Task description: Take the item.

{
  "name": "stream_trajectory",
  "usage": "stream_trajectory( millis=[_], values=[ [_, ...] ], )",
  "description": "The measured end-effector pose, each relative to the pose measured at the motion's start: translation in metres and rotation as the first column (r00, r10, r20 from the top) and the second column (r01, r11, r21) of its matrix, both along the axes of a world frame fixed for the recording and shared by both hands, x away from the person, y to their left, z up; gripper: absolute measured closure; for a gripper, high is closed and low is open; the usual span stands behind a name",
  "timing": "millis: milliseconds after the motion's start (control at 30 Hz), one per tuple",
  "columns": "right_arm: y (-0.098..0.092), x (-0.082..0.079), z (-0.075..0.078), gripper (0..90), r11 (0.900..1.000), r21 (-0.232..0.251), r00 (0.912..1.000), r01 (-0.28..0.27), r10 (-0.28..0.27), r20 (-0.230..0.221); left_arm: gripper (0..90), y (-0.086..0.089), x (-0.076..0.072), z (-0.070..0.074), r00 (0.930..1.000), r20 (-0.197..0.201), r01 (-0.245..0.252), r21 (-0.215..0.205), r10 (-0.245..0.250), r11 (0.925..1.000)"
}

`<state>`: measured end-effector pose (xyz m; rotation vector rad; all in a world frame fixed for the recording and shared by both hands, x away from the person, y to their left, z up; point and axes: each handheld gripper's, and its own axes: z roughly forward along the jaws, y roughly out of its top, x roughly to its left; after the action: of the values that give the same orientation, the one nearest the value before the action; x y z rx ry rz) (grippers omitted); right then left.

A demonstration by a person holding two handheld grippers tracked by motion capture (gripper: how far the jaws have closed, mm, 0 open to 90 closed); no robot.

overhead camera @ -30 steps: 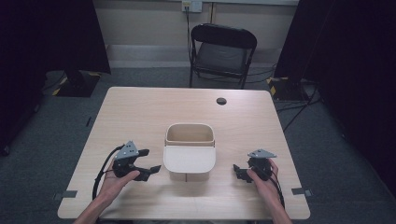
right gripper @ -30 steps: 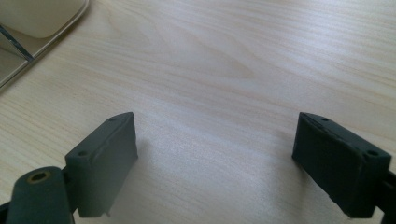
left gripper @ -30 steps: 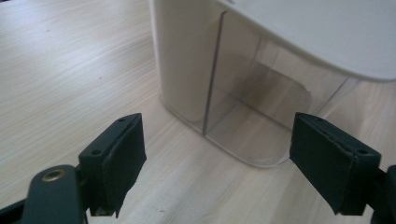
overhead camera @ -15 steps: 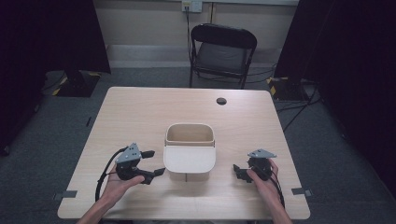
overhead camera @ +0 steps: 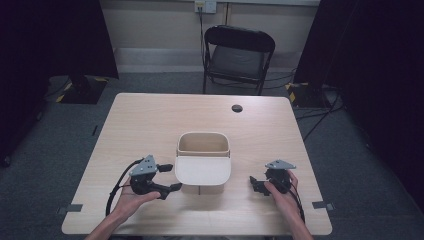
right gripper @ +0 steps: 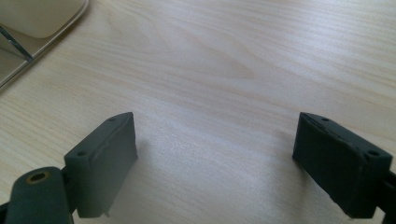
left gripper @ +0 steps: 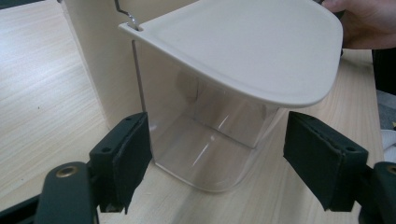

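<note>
A light wooden table (overhead camera: 150, 125) carries a beige container (overhead camera: 203, 150) near its middle, with a flat rounded lid (left gripper: 252, 46) jutting over a clear front panel (left gripper: 205, 140). A black folding chair (overhead camera: 238, 55) stands beyond the table. The left claw (overhead camera: 169, 177) sits just beside the container, jaws spread wide and empty. The right claw (overhead camera: 254, 183) rests well apart on the other side, jaws also wide over bare wood. A small dark disc (overhead camera: 237, 108) lies near the far edge.

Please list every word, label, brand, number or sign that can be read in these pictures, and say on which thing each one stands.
There is no readable text in any view.
The beige container and its lid carry no label or brand.
The table, the chair and both grippers, left and right, show no marks.
The wall socket is too small to tell.
</note>
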<state>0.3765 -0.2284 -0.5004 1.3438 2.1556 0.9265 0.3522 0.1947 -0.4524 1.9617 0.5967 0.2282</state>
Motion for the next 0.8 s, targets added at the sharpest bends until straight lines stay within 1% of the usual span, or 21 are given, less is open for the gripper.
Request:
stream_trajectory(
  millis=[100, 167, 233, 367, 400, 467, 500, 533, 600, 633, 667, 800],
  values=[
    [0.0, 0.0, 0.0, 12.7, 1.0, -0.001, 1.0, 0.0, 0.0, 0.0, 22.7, -0.003, 0.001, -0.001, 0.9999, 0.002, 0.011, -0.007, -0.011, 0.9999],
    [0.0, 0.0, 0.0, 12.7, 1.0, -0.001, 1.0, -0.001, 0.001, 0.001, 22.7, -0.004, 0.001, -0.001, 0.9999, 0.001, 0.014, -0.002, -0.014, 0.9999],
    [0.0, 0.0, 0.0, 12.6, 1.0, -0.001, 1.0, 0.0, 0.0, 0.001, 22.7, -0.005, 0.001, -0.001, 0.9998, -0.002, 0.021, -0.01, -0.021, 0.9997],
    [0.0, 0.001, 0.0, 12.4, 1.0, -0.002, 1.0, -0.001, 0.001, 0.001, 22.5, -0.007, 0.002, -0.001, 0.9998, -0.005, 0.019, -0.028, -0.019, 0.9994],
    [0.0, 0.001, 0.0, 12.4, 1.0, -0.002, 1.0, -0.001, 0.001, 0.001, 22.5, -0.007, 0.002, -0.001, 0.9997, -0.005, 0.024, -0.025, -0.025, 0.9994],
    [0.0, 0.001, 0.0, 12.4, 1.0, -0.001, 1.0, 0.0, 0.0, 0.001, 21.9, -0.008, 0.002, -0.001, 0.9998, -0.001, 0.021, -0.026, -0.021, 0.9994],
    [0.0, 0.001, 0.0, 12.4, 1.0, -0.001, 1.0, 0.0, 0.0, 0.001, 21.9, -0.008, 0.002, -0.001, 0.9998, -0.001, 0.02, -0.021, -0.02, 0.9996],
    [0.0, 0.001, 0.0, 12.4, 1.0, -0.001, 1.0, 0.0, 0.0, 0.001, 21.2, -0.008, 0.003, -0.001, 0.9998, 0.003, 0.02, -0.03, -0.02, 0.9994],
    [0.0, 0.001, 0.0, 12.4, 1.0, -0.001, 1.0, 0.0, 0.0, 0.001, 17.5, -0.011, 0.004, 0.0, 1.0, -0.008, 0.002, -0.032, -0.002, 0.9995],
    [0.0, 0.001, 0.0, 12.3, 1.0, 0.0, 1.0, 0.001, -0.001, 0.0, 15.5, -0.012, 0.004, -0.001, 0.9999, -0.006, 0.009, -0.026, -0.01, 0.9996],
    [0.0, 0.001, 0.0, 12.2, 1.0, 0.0, 1.0, 0.002, -0.002, 0.0, 15.1, -0.013, 0.004, -0.001, 1.0, -0.003, 0.005, -0.018, -0.005, 0.9998],
    [0.0, 0.001, 0.0, 12.2, 1.0, -0.001, 1.0, 0.001, -0.001, 0.001, 15.4, -0.012, 0.004, 0.001, 0.9999, -0.004, 0.01, -0.025, -0.01, 0.9996]
  ],
)
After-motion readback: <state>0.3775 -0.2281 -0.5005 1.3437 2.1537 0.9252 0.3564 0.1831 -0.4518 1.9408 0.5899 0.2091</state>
